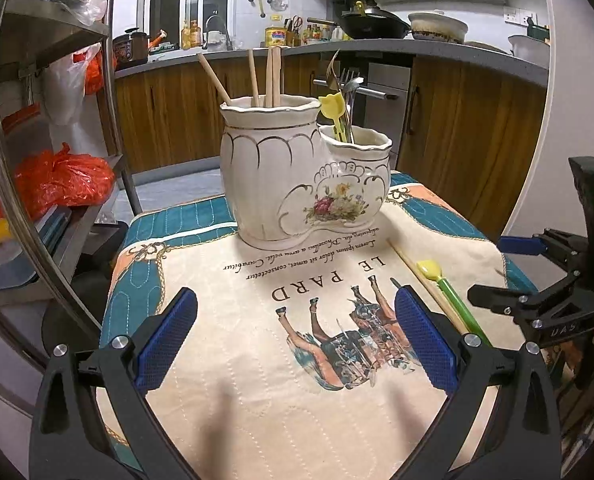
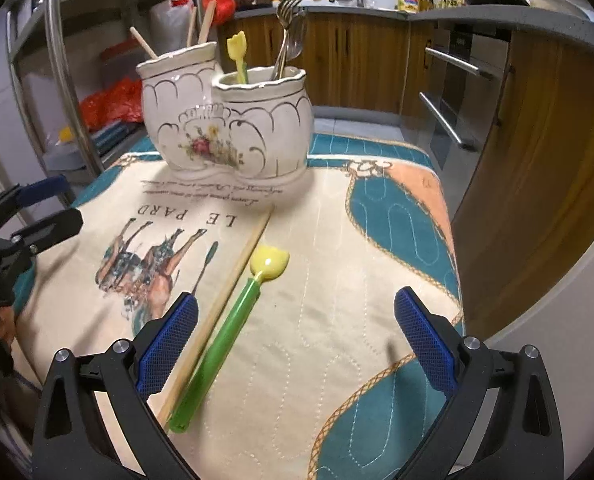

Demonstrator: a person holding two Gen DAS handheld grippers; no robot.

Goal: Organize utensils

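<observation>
A white ceramic double-pot holder [image 1: 305,176] [image 2: 225,128] stands on the printed cloth. Its tall pot holds wooden chopsticks [image 1: 273,76]; its low pot holds forks [image 2: 291,28] and a yellow-headed spoon [image 1: 333,110]. A green-handled spoon with a yellow head [image 2: 233,320] [image 1: 453,296] and one wooden chopstick [image 2: 233,284] [image 1: 421,276] lie side by side on the cloth. My left gripper [image 1: 297,332] is open and empty above the cloth, left of them. My right gripper [image 2: 297,340] is open and empty; the spoon and chopstick lie just inside its left finger [image 2: 169,344].
The cloth [image 2: 377,240] covers a small table with edges close on all sides. A metal shelf rack [image 1: 49,120] with orange bags [image 1: 61,180] stands to the left. Wooden kitchen cabinets [image 2: 537,140] and an oven [image 2: 457,92] stand behind and to the right.
</observation>
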